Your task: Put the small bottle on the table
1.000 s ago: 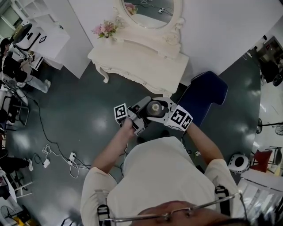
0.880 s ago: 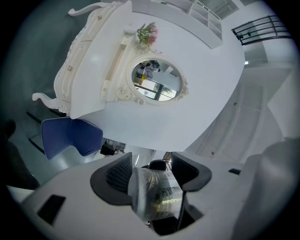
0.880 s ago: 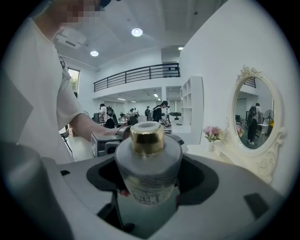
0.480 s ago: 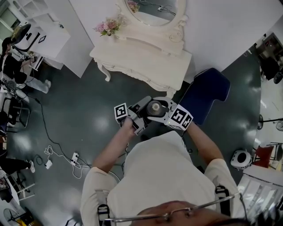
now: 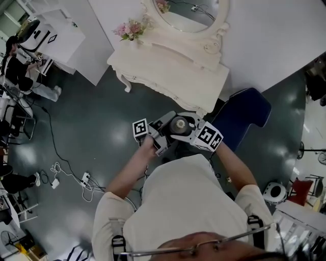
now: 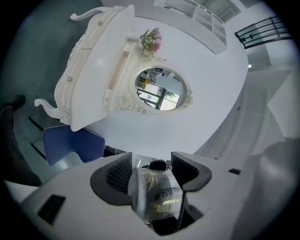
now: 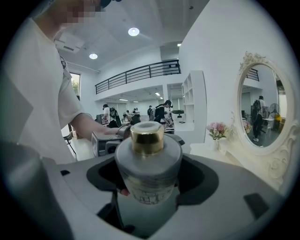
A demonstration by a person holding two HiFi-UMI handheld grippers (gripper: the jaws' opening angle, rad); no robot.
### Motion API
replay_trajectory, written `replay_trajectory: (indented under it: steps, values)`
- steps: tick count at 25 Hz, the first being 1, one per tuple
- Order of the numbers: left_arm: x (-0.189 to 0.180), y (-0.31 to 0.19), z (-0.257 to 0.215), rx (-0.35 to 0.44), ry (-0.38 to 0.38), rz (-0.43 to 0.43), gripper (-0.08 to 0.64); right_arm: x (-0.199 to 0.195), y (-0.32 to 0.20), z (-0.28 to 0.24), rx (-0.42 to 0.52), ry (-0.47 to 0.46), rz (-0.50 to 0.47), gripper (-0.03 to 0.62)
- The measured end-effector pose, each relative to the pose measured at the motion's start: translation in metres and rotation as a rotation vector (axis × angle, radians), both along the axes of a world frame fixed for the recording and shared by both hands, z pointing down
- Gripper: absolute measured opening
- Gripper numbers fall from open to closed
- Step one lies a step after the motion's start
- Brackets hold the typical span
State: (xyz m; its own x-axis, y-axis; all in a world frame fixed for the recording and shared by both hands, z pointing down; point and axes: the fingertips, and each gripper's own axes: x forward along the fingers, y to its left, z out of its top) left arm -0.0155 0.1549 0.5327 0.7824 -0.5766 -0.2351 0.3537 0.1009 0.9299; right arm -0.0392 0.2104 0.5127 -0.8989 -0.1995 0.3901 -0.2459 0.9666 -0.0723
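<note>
A small frosted bottle (image 5: 179, 124) with a gold cap is held upright in front of my chest, above the dark floor. My right gripper (image 5: 181, 118) wraps its white jaws round the bottle's body, and in the right gripper view the bottle (image 7: 149, 168) stands between the dark pads. My left gripper (image 5: 167, 131) comes in from the left, rolled on its side. In the left gripper view its pads press both sides of the bottle (image 6: 157, 192). The white dressing table (image 5: 168, 66) stands ahead, its top bare apart from the flowers (image 5: 131, 29).
An oval mirror (image 5: 188, 12) rises at the back of the table. A blue chair (image 5: 244, 114) stands right of the table, close to my right arm. Cables and a power strip (image 5: 76, 181) lie on the floor at the left. People (image 5: 15, 71) sit at desks far left.
Both grippers keep the same hold on the bottle. The dressing table and blue chair have shifted slightly rightward and lower in the head view.
</note>
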Motion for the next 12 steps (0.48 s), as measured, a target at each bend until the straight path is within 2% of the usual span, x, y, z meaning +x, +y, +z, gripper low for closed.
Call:
replay_trajectory:
  steps: [12]
  values:
    - [0.018, -0.106, -0.002, 0.004, -0.007, -0.071, 0.255, 0.021, -0.104, -0.004, 0.003, -0.011, -0.073, 0.345]
